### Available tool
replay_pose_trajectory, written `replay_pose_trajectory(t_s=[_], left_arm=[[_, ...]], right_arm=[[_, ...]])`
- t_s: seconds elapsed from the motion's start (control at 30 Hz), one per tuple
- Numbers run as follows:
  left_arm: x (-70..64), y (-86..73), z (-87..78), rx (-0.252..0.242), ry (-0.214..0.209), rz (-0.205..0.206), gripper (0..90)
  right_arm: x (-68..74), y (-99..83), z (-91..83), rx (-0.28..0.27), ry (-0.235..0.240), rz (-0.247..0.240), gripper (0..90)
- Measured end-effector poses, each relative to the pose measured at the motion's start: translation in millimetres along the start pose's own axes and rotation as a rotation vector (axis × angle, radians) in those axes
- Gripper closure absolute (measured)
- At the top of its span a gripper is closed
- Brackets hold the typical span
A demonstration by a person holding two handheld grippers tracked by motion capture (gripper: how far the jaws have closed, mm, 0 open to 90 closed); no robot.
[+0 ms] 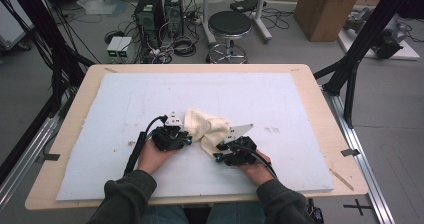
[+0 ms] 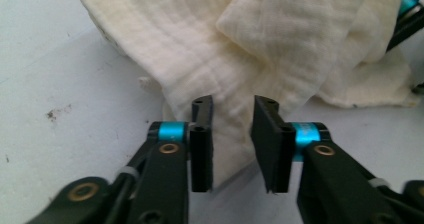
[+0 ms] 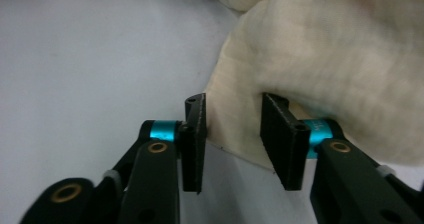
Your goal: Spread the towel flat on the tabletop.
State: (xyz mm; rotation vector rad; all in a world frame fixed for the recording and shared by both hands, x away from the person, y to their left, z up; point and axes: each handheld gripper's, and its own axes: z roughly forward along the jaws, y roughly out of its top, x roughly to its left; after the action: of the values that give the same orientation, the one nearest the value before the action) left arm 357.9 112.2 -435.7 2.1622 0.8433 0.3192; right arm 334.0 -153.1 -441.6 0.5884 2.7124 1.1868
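On the white mat (image 1: 125,114) that covers the table (image 1: 320,109) lies a soft cream cloth (image 1: 207,126), all bunched up, near the middle and close to the person. The left gripper (image 1: 181,134) sits at the cloth's left side and the right gripper (image 1: 225,146) at its near right side.

In the left gripper view, the left gripper (image 2: 232,134) has its jaws apart, with a fold of the cloth (image 2: 220,59) lying in the gap between them. They are not pinching it yet. In the right gripper view, the right gripper (image 3: 232,134) is the same: jaws apart, and the thin edge of the cloth (image 3: 320,59) runs between them.

I think the step now is to grab the cloth on both sides. To do it well, each gripper should slide a little deeper so more cloth sits between the jaws, then squeeze. A bite on just the very edge could slip out. It is best to catch one layer, not a whole lump, so the cloth can open up when it is pulled.

There is lots of bare mat to the left, to the right and far behind the cloth, so there is room to spread it. The near edge of the table is close to the hands, so pulling away from the person looks safer
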Motion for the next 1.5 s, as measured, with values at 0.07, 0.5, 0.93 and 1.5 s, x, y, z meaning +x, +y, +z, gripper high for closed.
replay_pose_trajectory(t_s=[0.07, 0.5, 0.93, 1.5], left_arm=[[0.5, 0.5, 1.1, -0.006, -0.008, 0.003, 82.6], [3.5, 8.8, -53.0, -0.086, -0.018, 0.043, 89.6], [-20.3, 5.7, -32.2, -0.049, -0.122, 0.087, 55.8], [-40.9, 9.0, 12.0, 0.014, -0.057, 0.16, 79.0]], right_arm=[[-2.0, -0.1, 0.2, 0.001, 0.012, 0.009, 73.5], [-3.3, 0.1, -30.7, -0.048, 0.03, -0.019, 87.1], [-0.9, -16.2, -82.7, -0.103, -0.017, -0.025, 87.1], [-9.6, -40.6, -72.0, -0.096, -0.006, 0.006, 86.9]])
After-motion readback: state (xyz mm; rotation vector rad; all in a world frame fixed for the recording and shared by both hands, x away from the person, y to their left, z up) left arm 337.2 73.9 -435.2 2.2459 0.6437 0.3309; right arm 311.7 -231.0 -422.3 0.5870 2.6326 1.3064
